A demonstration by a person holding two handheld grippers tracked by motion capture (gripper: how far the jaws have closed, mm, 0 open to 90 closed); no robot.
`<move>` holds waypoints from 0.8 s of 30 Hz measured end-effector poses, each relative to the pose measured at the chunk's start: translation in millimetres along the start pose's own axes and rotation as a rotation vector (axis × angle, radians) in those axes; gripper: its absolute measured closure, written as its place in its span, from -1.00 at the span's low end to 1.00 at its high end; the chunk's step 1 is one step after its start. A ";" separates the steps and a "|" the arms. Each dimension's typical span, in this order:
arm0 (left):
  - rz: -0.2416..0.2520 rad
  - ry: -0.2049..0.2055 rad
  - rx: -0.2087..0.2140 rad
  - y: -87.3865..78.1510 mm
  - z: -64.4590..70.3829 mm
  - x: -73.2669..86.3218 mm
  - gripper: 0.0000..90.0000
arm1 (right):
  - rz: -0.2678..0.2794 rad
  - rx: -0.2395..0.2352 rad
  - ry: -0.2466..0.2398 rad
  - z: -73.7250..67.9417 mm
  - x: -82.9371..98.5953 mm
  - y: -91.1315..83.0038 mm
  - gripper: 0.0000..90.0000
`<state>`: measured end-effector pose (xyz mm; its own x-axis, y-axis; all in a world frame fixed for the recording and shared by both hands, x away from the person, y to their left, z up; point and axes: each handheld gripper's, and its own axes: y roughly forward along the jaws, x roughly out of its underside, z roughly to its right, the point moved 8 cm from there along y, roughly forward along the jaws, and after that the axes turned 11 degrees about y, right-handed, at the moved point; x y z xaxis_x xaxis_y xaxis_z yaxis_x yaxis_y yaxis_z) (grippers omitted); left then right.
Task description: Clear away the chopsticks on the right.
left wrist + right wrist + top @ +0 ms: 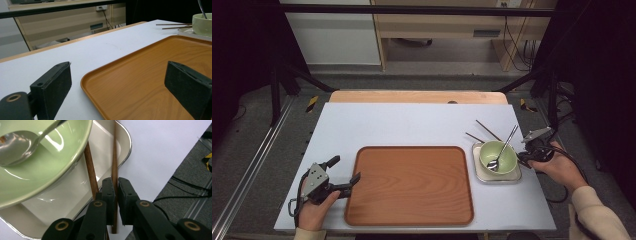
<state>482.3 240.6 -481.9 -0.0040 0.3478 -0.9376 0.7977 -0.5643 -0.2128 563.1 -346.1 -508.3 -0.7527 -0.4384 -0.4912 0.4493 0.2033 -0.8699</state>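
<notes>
Gripping one brown chopstick point(114, 157) that lies across the metal dish point(105, 155), the right claw point(116, 192) sits beside the green bowl point(50, 157) holding a spoon point(17, 146). The left claw point(117, 85) spreads wide over the wooden tray point(140, 75) on the bench point(82, 53).

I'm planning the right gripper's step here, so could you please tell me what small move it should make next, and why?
Probably a slow pull backward. The right gripper has its jaws shut on one brown wooden chopstick, which runs under the pale green bowl across the shallow metal dish. The second chopstick lies loose beside the jaws, so pulling gently should avoid dragging it or tipping the bowl and its metal spoon.
</notes>
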 end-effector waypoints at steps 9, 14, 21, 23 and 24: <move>0.006 -0.005 -0.010 -1.4 -2.3 -0.7 -0.85 | 0.097 0.031 0.067 13.2 -3.1 -13.2 0.89; 0.007 -0.004 -0.012 -1.4 -2.5 -0.8 -0.85 | 0.155 0.117 0.143 28.3 -12.6 -36.1 0.88; 0.010 -0.008 -0.015 -1.9 -2.7 -0.5 -0.85 | 0.252 0.224 0.207 41.1 -28.3 -75.0 0.89; 0.015 -0.013 -0.020 -2.7 -4.1 -0.5 -0.85 | 0.286 0.236 0.218 38.4 -36.3 -89.2 0.88; 0.015 -0.016 -0.021 -2.8 -4.7 -0.1 -0.85 | 0.307 0.236 0.219 35.2 -41.0 -96.4 0.88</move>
<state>482.9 245.6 -479.9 -0.0015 0.3275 -0.9448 0.8102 -0.5534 -0.1931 567.5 -378.5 -402.7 -0.6399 -0.1881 -0.7451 0.7464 0.0787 -0.6609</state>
